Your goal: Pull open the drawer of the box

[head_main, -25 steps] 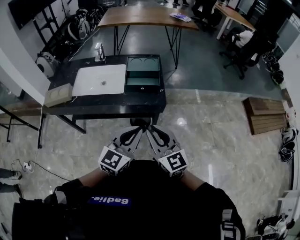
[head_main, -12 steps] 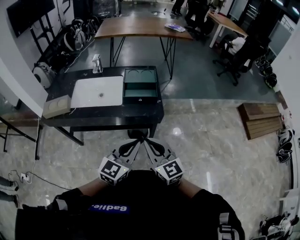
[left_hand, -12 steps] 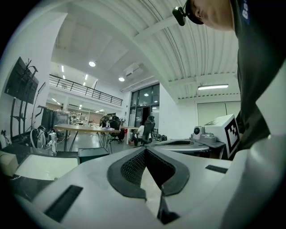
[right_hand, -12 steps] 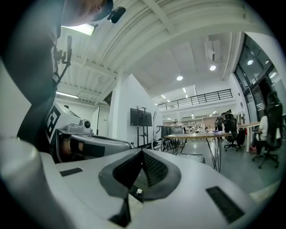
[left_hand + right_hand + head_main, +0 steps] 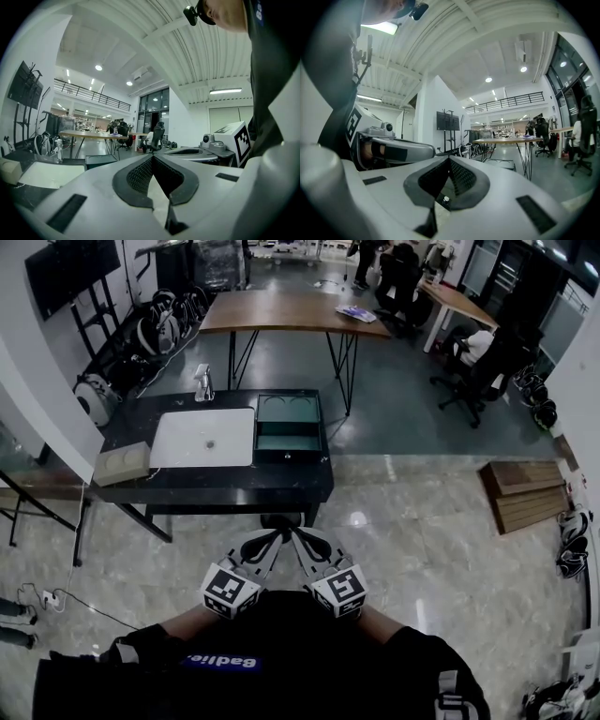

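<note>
A dark teal box (image 5: 288, 411) stands on the black table (image 5: 225, 482), far ahead of me. Two round recesses mark its top. Its near half shows a lighter teal inside behind a dark front panel (image 5: 288, 457), like a drawer drawn out toward me. Both grippers are close to my body, well short of the table. The left gripper (image 5: 278, 538) and the right gripper (image 5: 296, 538) are shut and empty, their tips almost touching each other. The box appears small in the left gripper view (image 5: 101, 161) and beyond the right gripper's jaws (image 5: 501, 164).
A white board (image 5: 204, 437), a beige block (image 5: 122, 463) and a small white stand (image 5: 202, 382) share the black table. A wooden table (image 5: 291, 310) stands behind it. Wooden planks (image 5: 527, 493) lie on the tiled floor at right; seated people and chairs fill the far right.
The head view has shifted, so the table and box sit lower in the picture. Both grippers stay shut, held together near my body.
</note>
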Demonstrator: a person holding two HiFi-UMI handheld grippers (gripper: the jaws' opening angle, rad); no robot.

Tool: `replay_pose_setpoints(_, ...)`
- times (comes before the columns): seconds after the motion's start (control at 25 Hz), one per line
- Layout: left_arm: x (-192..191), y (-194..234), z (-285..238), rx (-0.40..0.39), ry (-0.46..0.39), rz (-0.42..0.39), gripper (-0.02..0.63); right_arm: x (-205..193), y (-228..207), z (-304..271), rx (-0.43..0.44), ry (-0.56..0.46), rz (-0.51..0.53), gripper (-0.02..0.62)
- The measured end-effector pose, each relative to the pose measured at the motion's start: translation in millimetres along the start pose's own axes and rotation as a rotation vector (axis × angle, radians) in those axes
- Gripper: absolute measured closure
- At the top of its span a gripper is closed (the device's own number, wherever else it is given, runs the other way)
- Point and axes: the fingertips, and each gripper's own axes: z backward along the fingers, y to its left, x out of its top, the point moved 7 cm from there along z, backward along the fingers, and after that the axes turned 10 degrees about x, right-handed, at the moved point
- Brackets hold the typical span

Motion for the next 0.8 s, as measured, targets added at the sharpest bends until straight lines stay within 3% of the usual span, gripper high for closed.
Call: replay_pose_setpoints(0.8,0,-13,10,-0.006,0.015,0.003,0.604,-5,5,11,-0.013,0.021,-0.009,0.595)
